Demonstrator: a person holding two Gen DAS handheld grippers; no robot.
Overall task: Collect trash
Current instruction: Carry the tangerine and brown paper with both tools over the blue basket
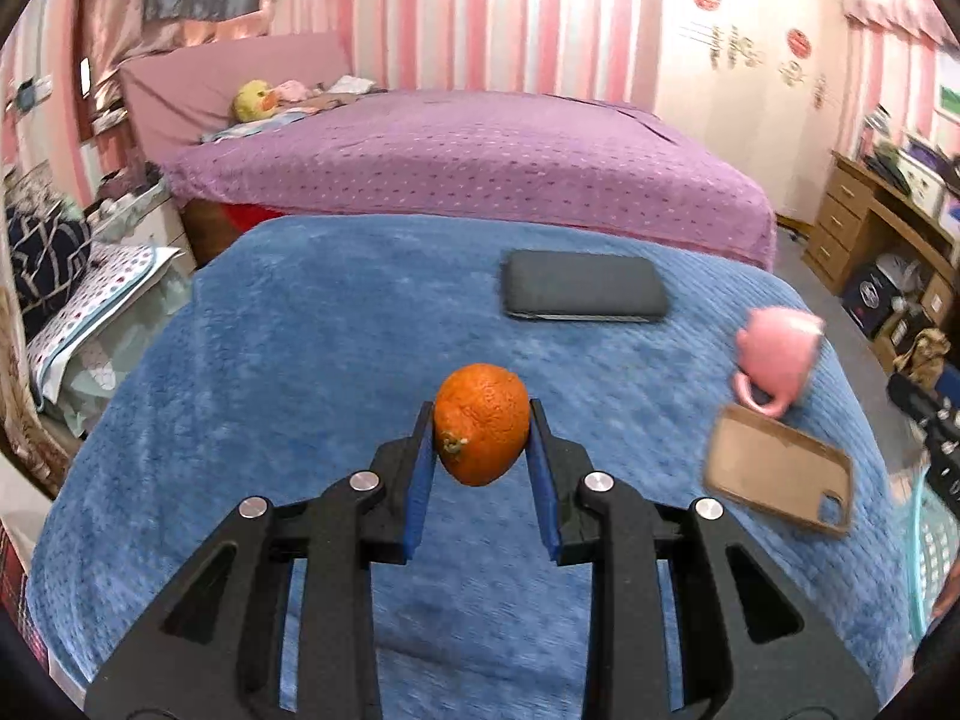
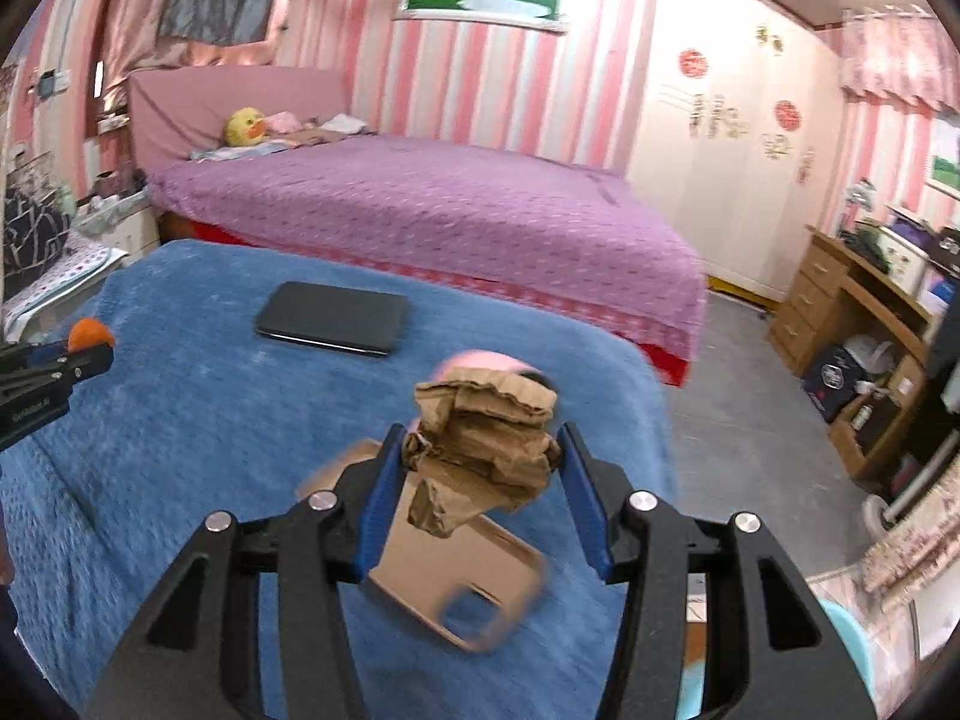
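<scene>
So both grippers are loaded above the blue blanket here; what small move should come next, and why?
Probably carry both loads right, toward the turquoise basket at the blanket's edge. The left gripper clamps the orange peel, the right gripper pinches the crumpled brown paper, and both hang clear of the blue blanket.

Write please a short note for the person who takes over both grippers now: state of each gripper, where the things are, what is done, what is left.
Left gripper: shut on the orange, held above the blue blanket.
Right gripper: shut on the crumpled brown paper, also lifted.
On the blanket: dark phone, pink mug, tan phone case.
Done: both pieces picked up.
Left: drop them in a bin; a light blue basket shows at the right edge, probably the place.
</scene>
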